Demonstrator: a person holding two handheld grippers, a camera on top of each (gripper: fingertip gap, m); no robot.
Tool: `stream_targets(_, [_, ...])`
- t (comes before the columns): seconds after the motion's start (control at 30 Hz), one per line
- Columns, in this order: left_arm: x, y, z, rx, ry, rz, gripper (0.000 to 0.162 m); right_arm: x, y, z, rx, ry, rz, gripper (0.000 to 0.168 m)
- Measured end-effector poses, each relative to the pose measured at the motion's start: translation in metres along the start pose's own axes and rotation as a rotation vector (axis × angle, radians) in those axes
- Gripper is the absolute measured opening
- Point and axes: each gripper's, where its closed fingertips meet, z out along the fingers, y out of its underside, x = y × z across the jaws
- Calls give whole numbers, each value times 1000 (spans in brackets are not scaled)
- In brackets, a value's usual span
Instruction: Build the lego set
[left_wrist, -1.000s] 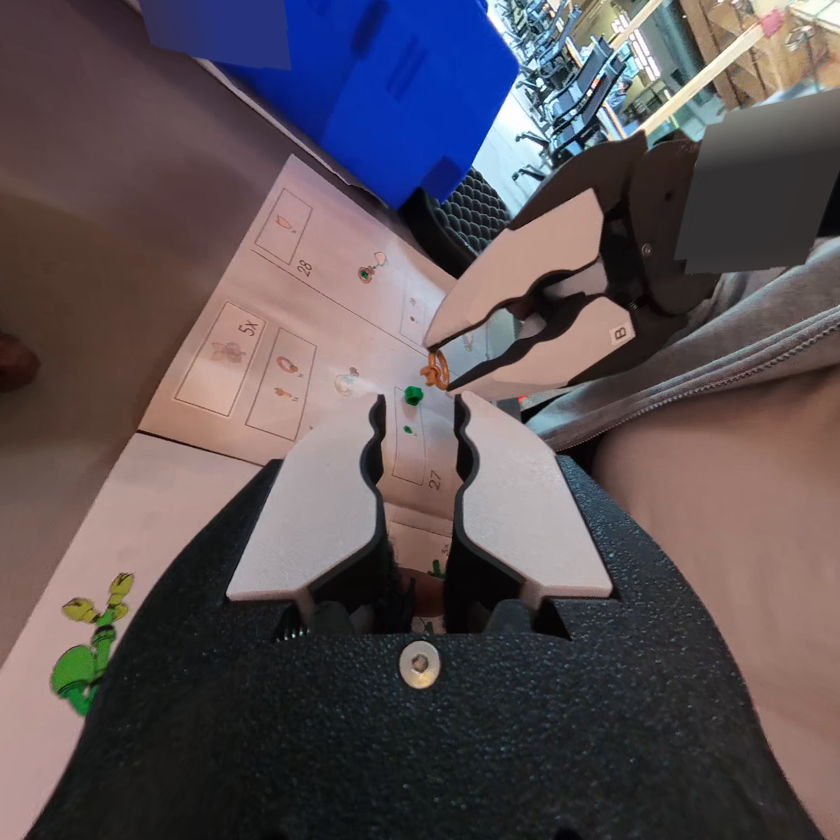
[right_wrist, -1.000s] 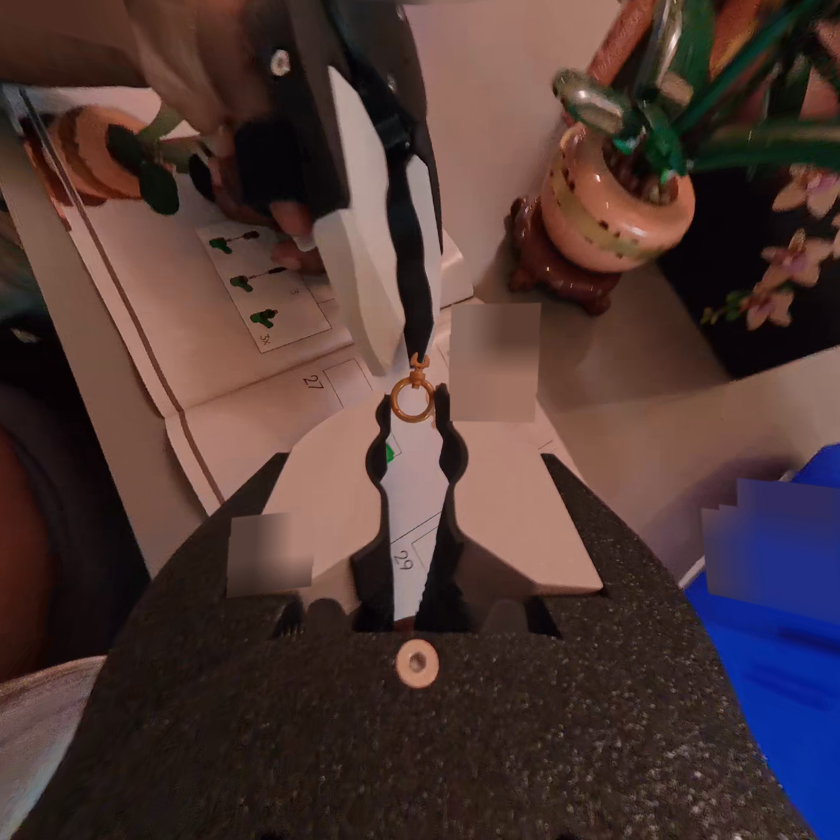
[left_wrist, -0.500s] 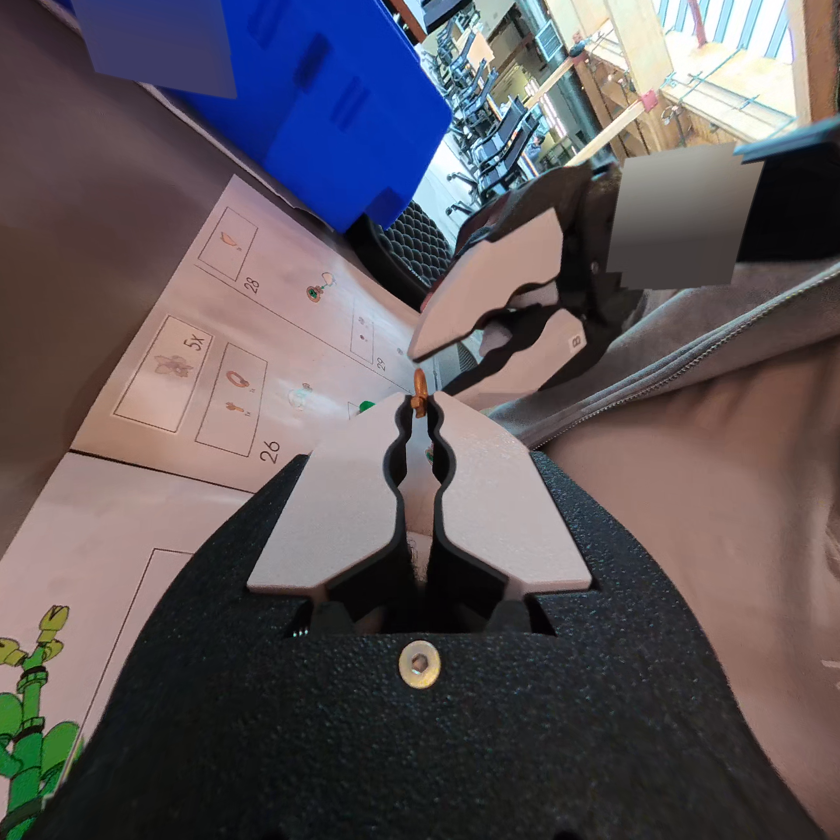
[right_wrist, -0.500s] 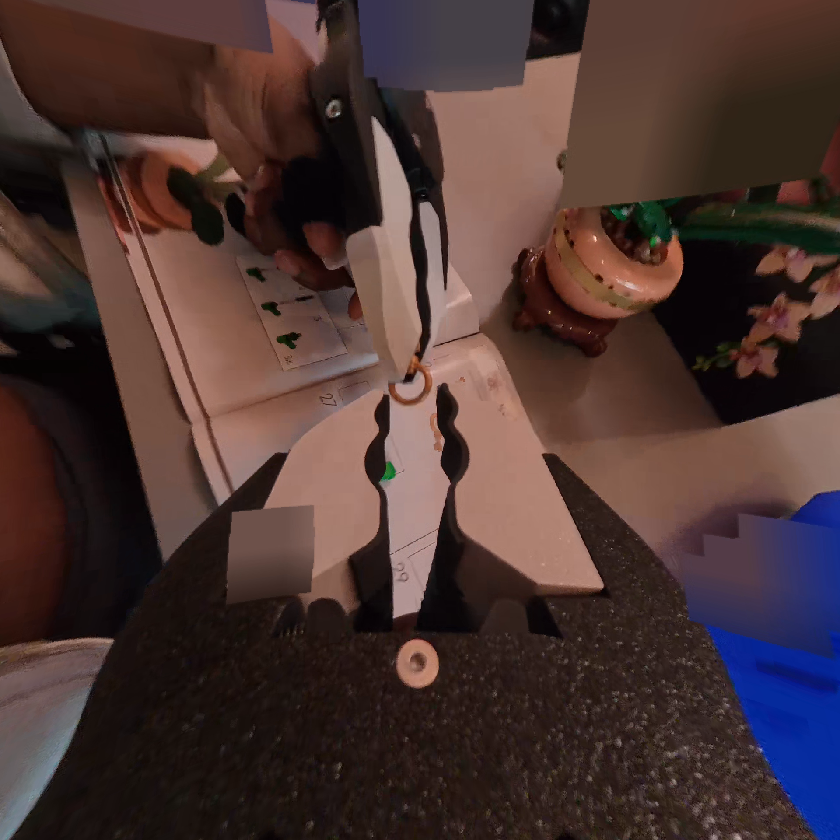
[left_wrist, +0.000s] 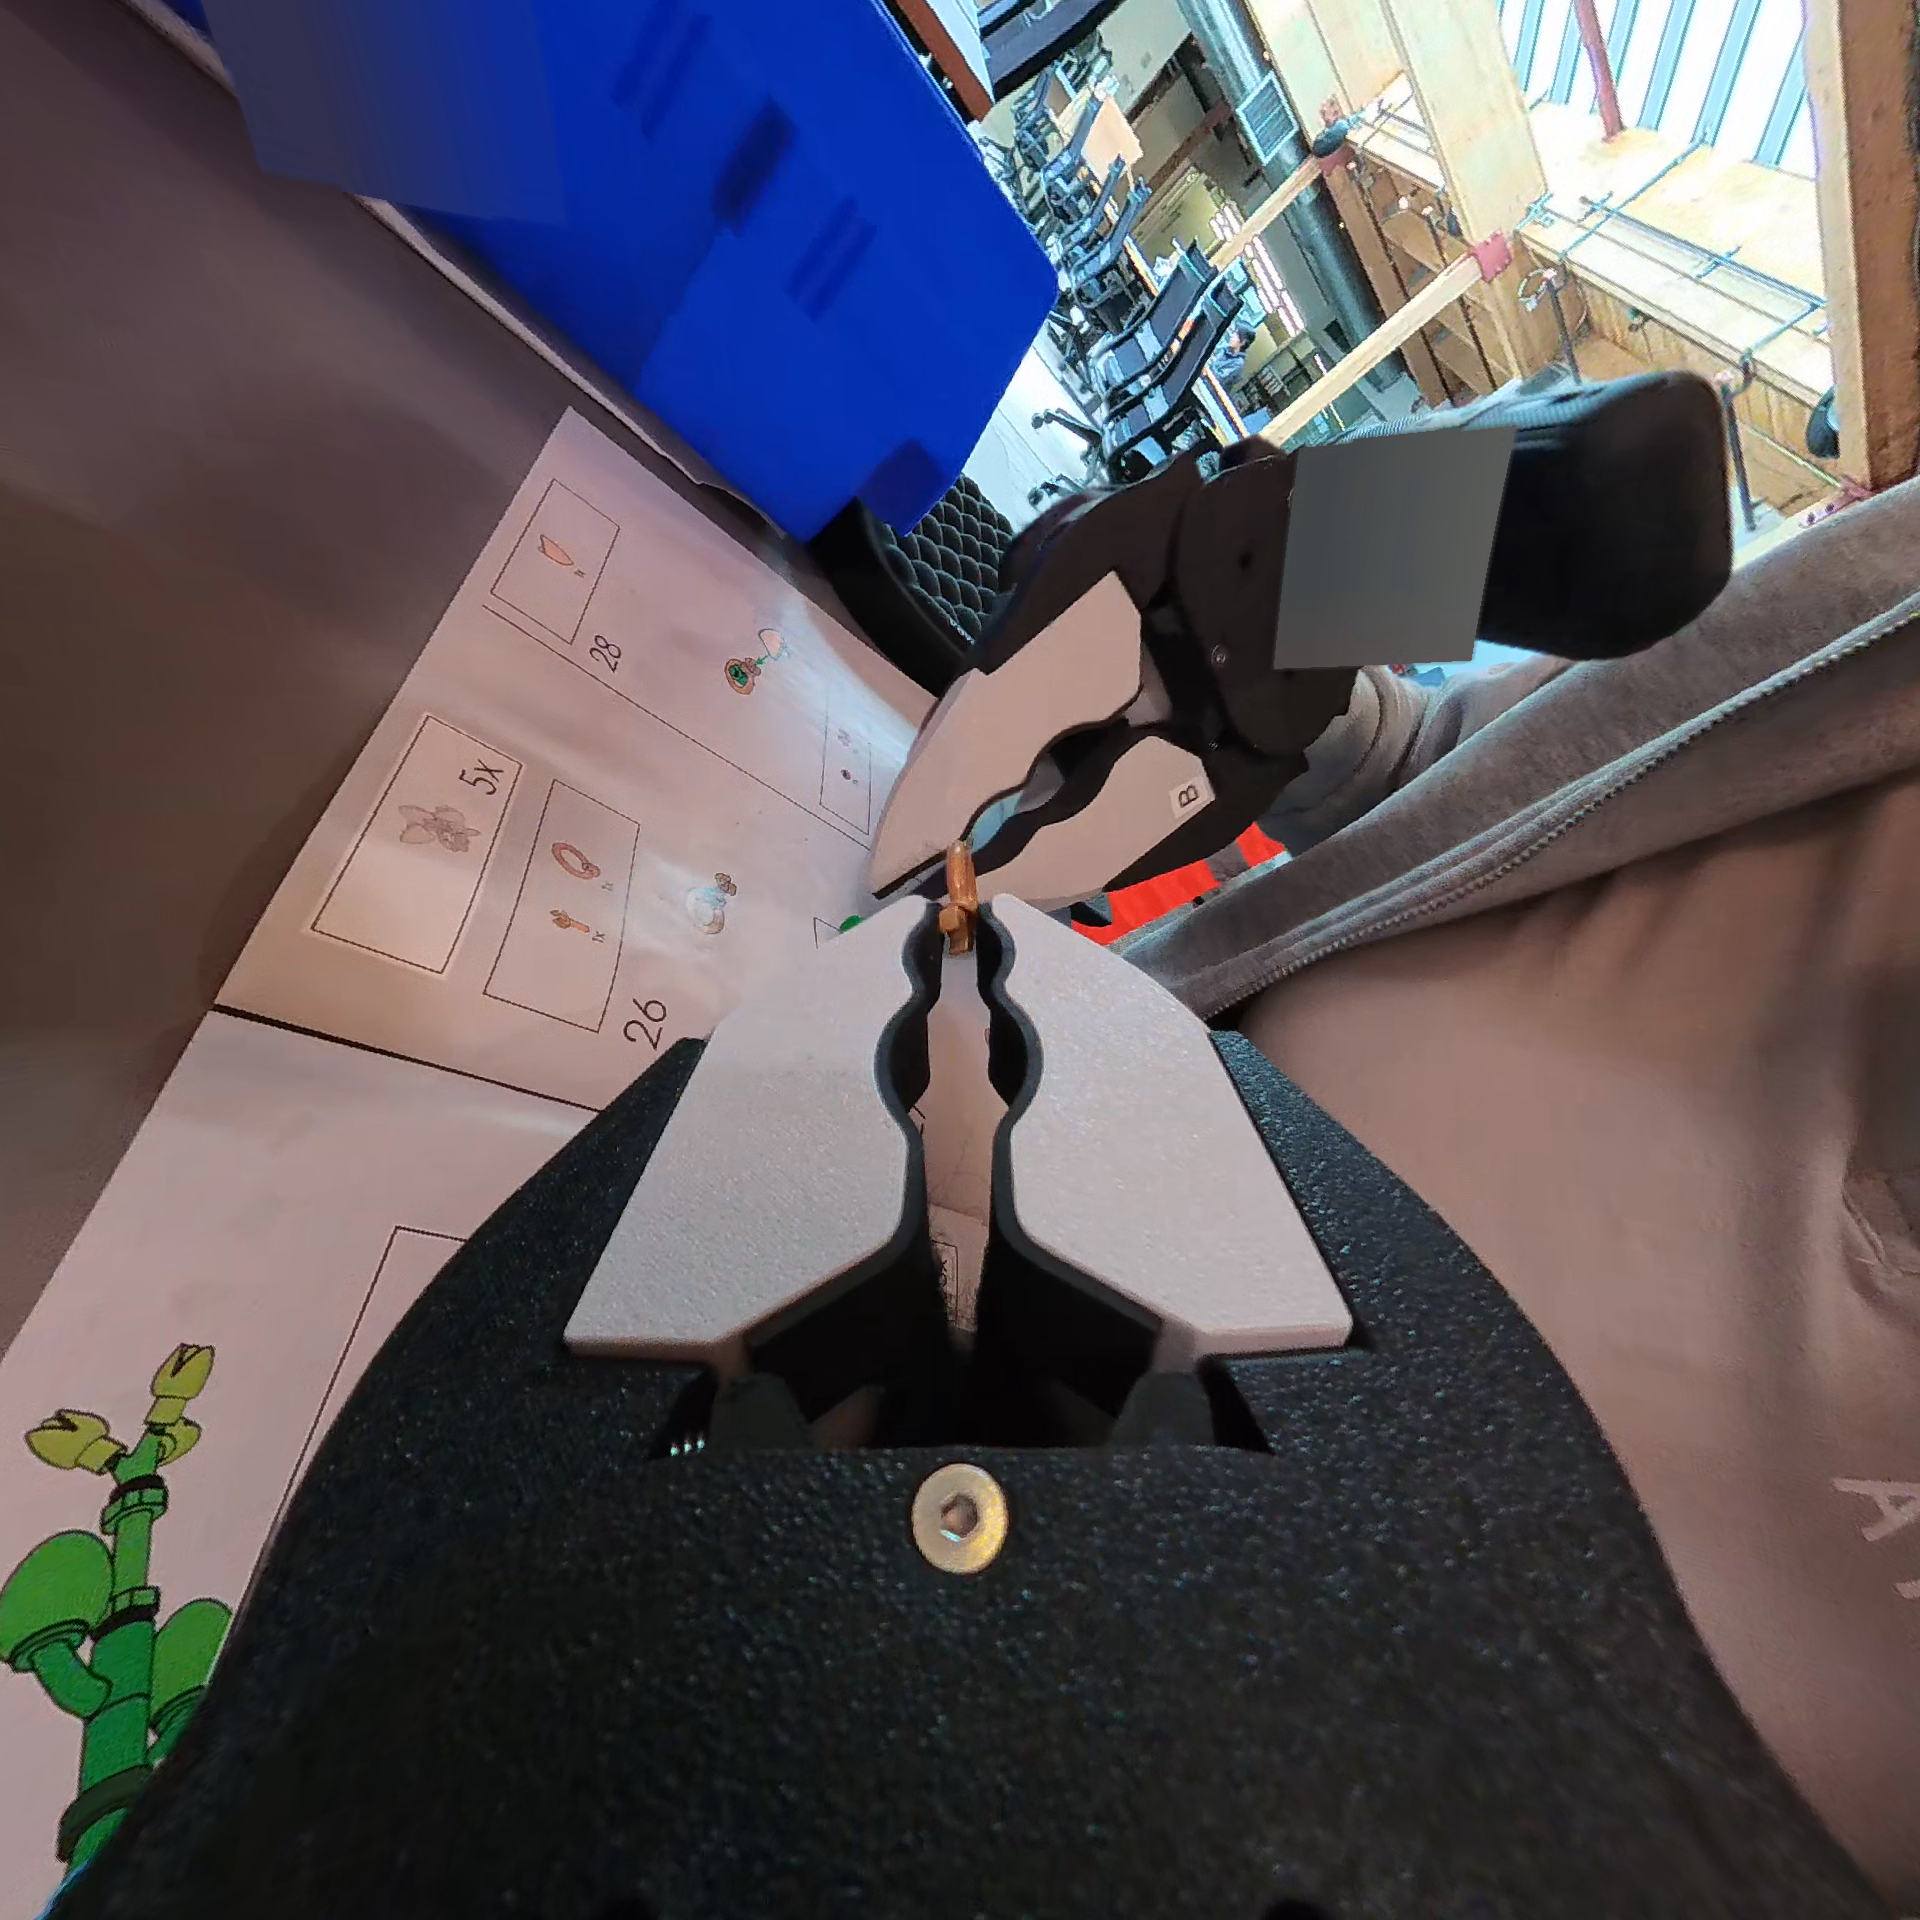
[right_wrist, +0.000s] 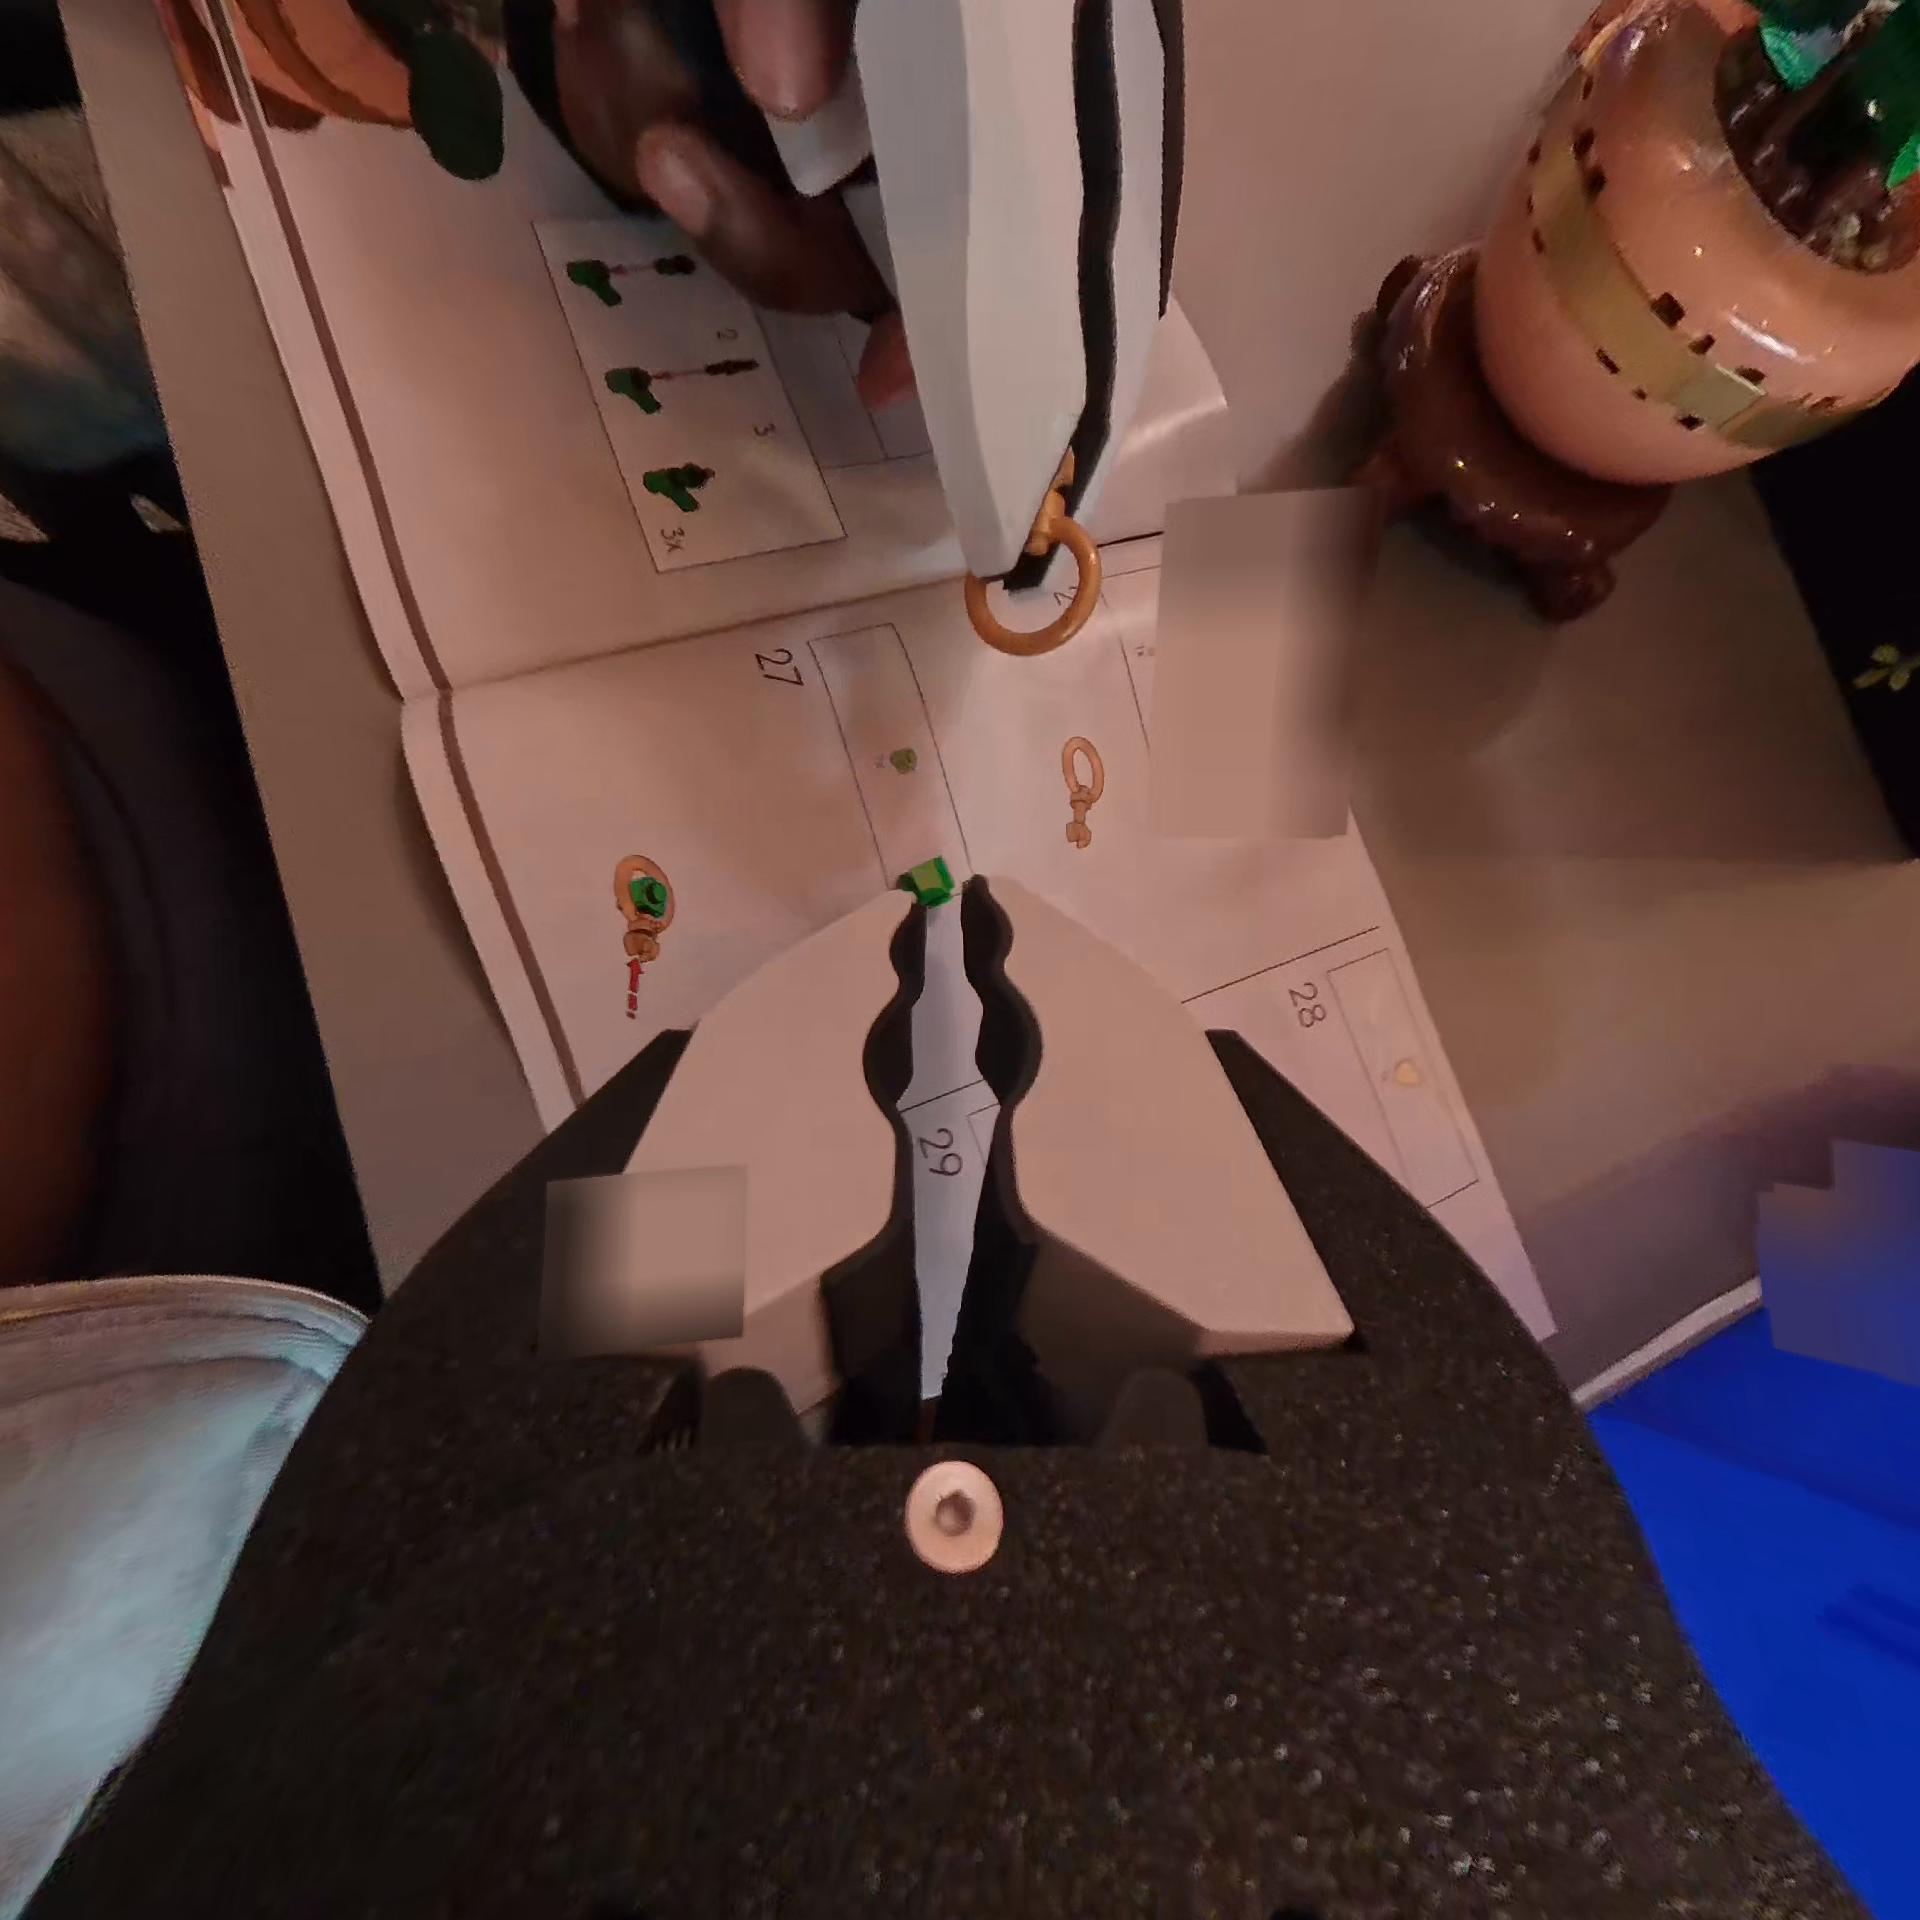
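Note:
My left gripper (left_wrist: 958, 909) is shut on a small gold ring piece (left_wrist: 956, 899) by its stem. In the right wrist view it hangs from the top (right_wrist: 1023, 561), with the ring (right_wrist: 1029, 608) dangling under its tips above the open instruction booklet (right_wrist: 727, 727). My right gripper (right_wrist: 938, 896) is open by a narrow gap and empty. Its tips are right by a tiny green piece (right_wrist: 928, 883) that lies on the booklet. In the left wrist view the right gripper (left_wrist: 935, 868) sits just beyond the ring, and the booklet (left_wrist: 468, 727) lies flat on the left.
A built plant model in a tan pot (right_wrist: 1662, 312) stands at the far right of the booklet. A blue bin (left_wrist: 727, 260) sits at the booklet's far edge and also shows in the right wrist view (right_wrist: 1766, 1558). A person's grey sleeve (left_wrist: 1558, 883) and hand (right_wrist: 727, 156) are close by. Spacing between my two grippers at the tips: around 5 cm.
A second ago my left gripper was open and my right gripper's tips held the ring. The left has shut on it. The right has let go and dropped back towards the green piece.

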Motion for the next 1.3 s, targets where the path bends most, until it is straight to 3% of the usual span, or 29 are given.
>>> stream_targets(0.1, [0, 1, 0, -5, 2, 3, 5, 1, 4, 4, -52, -1, -29, 6])
stream_targets(0.3, [1, 1, 0, -10, -2, 12, 5, 0, -19, -1, 69, -15, 70, 6])
stream_targets(0.5, [-1, -1, -3, -4, -20, 26, 5, -7, 6, 0, -68, -46, 38, 5])
stream_targets(1.0, [-1, -6, -9, 24, -31, 39, 5, 1, -21, 17, 17, -51, 17, 6])
stream_targets(1.3, [-5, -5, -10, 16, -48, 30, 5, 4, -22, 2, -76, -213, -268, 19])
